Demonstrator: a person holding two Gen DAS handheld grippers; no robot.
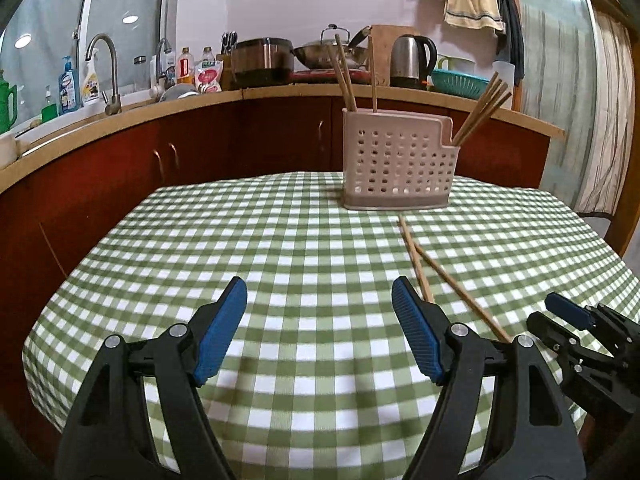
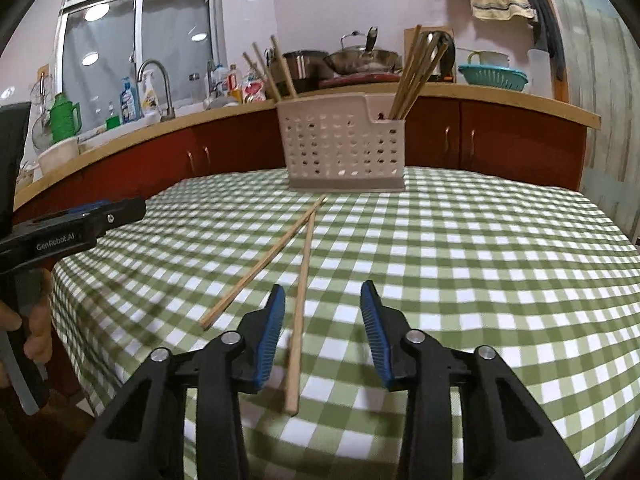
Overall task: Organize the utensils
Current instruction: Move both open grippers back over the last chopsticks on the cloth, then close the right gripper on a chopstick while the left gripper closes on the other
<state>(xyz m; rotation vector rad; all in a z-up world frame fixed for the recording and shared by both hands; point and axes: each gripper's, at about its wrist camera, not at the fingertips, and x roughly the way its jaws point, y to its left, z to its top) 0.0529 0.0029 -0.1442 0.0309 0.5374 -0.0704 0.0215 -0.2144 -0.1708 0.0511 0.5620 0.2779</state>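
A white perforated utensil holder (image 1: 398,162) stands at the far side of the table, with several wooden chopsticks upright in it; it also shows in the right wrist view (image 2: 344,148). Two loose wooden chopsticks (image 2: 302,276) lie on the cloth in front of it, crossing near their far ends; they also show in the left wrist view (image 1: 420,268). My right gripper (image 2: 322,304) is open, low over the near end of one chopstick, which lies between its jaws. My left gripper (image 1: 319,296) is open and empty, left of the chopsticks.
The table (image 1: 280,240) wears a green checked cloth. Behind runs a kitchen counter (image 1: 200,104) with sink, tap, bottles, pots and a kettle (image 1: 412,60). The right gripper shows at the left wrist view's right edge (image 1: 576,320); the left gripper shows at the right wrist view's left edge (image 2: 80,220).
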